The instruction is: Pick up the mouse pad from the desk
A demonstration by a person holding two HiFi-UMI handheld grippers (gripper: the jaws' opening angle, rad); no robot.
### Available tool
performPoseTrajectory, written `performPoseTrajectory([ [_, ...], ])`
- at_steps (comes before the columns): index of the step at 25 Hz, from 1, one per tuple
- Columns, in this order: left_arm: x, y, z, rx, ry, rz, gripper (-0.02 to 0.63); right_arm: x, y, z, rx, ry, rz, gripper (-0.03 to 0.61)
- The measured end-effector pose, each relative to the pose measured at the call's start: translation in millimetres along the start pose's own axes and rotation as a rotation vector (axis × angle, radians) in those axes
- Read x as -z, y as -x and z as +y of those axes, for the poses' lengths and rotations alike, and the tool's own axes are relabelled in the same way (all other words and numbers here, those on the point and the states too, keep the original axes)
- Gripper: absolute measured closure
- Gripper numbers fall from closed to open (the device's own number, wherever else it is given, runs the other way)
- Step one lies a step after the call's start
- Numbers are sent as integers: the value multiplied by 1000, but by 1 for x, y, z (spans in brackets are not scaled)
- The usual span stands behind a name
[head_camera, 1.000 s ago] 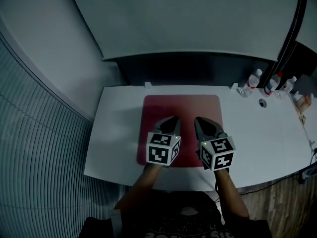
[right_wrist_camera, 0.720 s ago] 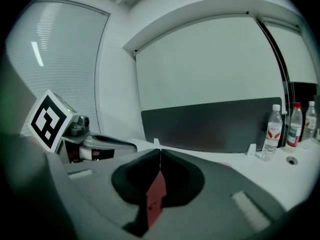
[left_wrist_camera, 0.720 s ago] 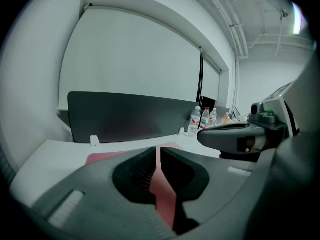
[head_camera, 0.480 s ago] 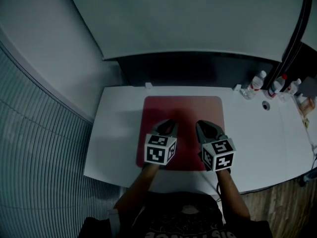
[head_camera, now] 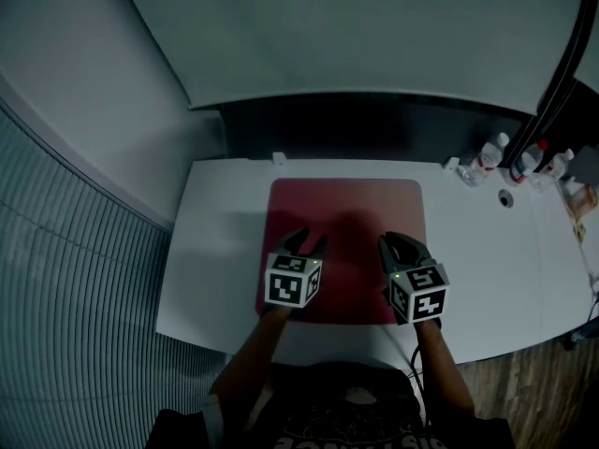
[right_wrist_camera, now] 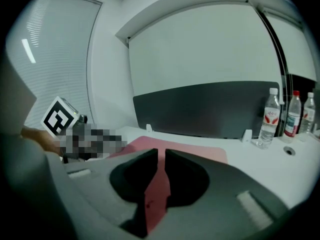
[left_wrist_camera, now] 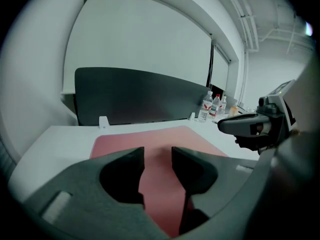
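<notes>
At the far left a ribbed wall (head_camera: 65, 288) ran beside the white desk (head_camera: 220, 251). The left gripper (head_camera: 302, 241) hovered low over the left near part of the mouse pad (head_camera: 351, 209). Its jaws had just been opening and stood clearly apart, with nothing between them; only the red surface showed through the gap. The mouse pad lay flat on the middle of the desk, in front of a dark partition (head_camera: 374, 134), with its near edge close to the near edge of the desk. The right gripper (head_camera: 395, 242) hovered over the right near part of the pad. Its jaws had just been opening too, but only to a narrow slit, and they gripped nothing. Further right, some water bottles (head_camera: 489, 153) stood at the back of the desk.
</notes>
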State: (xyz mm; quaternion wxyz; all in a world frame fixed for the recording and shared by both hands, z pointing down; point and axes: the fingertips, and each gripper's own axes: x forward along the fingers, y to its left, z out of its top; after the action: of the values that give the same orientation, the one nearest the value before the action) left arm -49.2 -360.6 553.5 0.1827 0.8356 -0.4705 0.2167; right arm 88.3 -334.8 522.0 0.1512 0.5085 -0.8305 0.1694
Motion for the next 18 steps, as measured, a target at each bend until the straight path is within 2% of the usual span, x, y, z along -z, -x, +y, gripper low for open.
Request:
performPoseTrajectory([
  [12, 33, -10, 47, -40, 30, 73, 344, 31, -14, -26, 19, -15, 76, 478],
  [18, 44, -13, 70, -70, 45, 106, 309, 51, -16, -46, 48, -54, 135, 451],
])
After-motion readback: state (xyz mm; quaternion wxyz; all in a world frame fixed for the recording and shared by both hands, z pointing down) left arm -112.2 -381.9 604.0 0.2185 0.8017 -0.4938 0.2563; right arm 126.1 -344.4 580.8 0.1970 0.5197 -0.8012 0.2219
